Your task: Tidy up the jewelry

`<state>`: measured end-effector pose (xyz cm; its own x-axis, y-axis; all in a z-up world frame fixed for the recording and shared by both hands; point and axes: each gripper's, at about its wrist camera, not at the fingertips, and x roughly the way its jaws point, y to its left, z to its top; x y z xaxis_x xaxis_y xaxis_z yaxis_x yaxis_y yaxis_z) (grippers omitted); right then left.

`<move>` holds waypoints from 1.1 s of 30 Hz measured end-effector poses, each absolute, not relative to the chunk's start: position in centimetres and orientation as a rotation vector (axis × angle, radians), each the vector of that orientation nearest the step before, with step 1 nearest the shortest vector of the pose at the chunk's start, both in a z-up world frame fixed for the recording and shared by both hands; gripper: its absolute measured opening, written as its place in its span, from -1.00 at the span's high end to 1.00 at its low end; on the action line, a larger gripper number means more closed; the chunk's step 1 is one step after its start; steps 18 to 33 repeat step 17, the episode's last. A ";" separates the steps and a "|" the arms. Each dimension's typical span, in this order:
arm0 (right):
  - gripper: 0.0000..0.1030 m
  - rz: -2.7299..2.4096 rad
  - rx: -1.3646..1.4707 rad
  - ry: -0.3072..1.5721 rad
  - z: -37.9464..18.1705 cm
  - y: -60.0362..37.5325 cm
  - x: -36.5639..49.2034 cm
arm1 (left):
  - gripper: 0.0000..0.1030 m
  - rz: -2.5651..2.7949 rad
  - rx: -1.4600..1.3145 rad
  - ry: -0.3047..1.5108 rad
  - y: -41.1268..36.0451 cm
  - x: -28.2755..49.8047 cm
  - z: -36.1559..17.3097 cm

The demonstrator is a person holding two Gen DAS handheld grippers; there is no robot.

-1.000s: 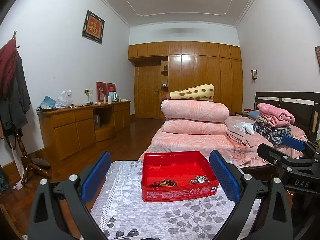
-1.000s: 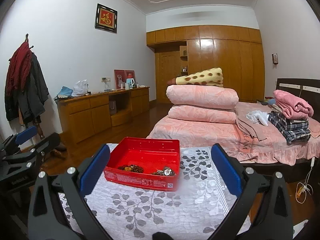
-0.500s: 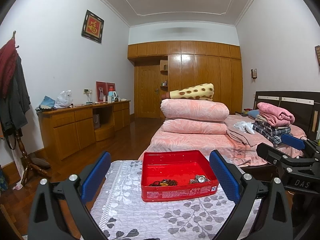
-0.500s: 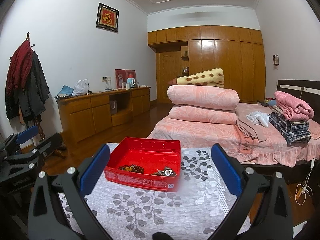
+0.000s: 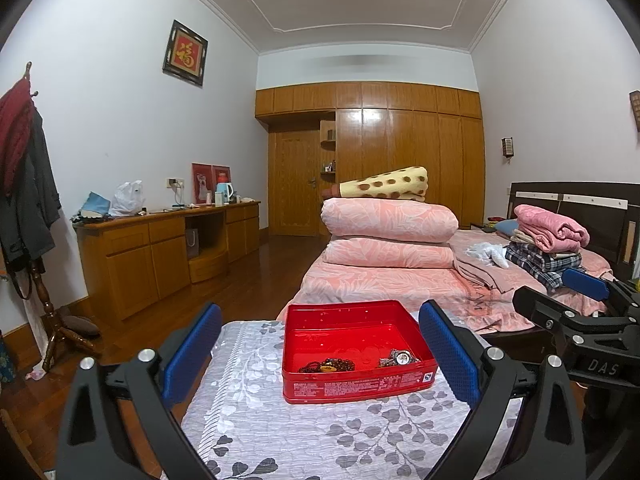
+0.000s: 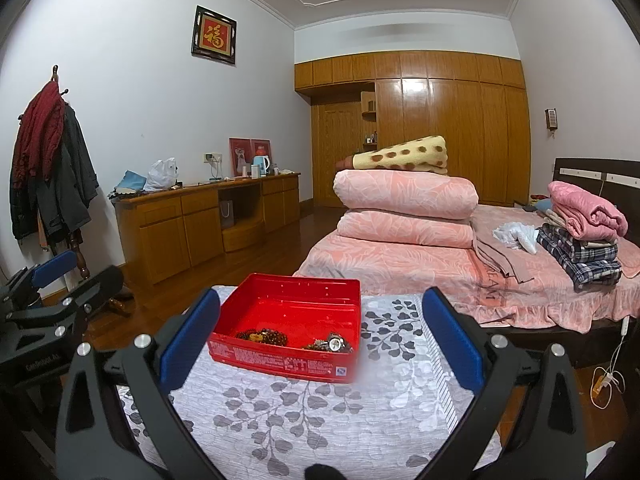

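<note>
From the left wrist, the left tongs [image 5: 320, 354] are spread wide and hold nothing, above a bench [image 5: 280, 432] covered in a grey leaf-print cloth. A red tin [image 5: 354, 388] sits on it between the blue pads; inside lie a bead bracelet [image 5: 327, 365] and a watch [image 5: 401, 357]. The right tongs [image 5: 576, 300] show at the right edge, also spread.

From the right wrist, the right tongs [image 6: 320, 344] are spread and hold nothing. The red tin [image 6: 280, 362] rests on the bench [image 6: 320, 420], the bead bracelet [image 6: 262, 336] and watch [image 6: 335, 345] near its front wall. The left tongs [image 6: 68, 280] show at the left. A bed [image 6: 420, 268] stands behind.

Home bedroom, made bed [image 5: 384, 280], wooden wardrobe [image 5: 408, 160], coat rack [image 6: 48, 160]
</note>
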<state>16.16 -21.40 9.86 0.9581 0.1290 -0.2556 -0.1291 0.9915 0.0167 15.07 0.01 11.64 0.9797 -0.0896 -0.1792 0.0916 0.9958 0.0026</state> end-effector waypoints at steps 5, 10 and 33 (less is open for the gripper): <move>-0.90 0.136 -0.008 0.258 9.7 -21.3 16.1 | -0.88 -0.091 0.014 0.180 0.0 15.1 11.6; -0.90 0.138 -0.009 0.258 9.6 -21.2 16.1 | -0.88 -0.091 0.010 0.185 0.0 15.0 11.7; -0.90 0.137 -0.009 0.258 9.6 -21.2 16.0 | -0.88 -0.090 0.007 0.186 -0.2 15.1 11.3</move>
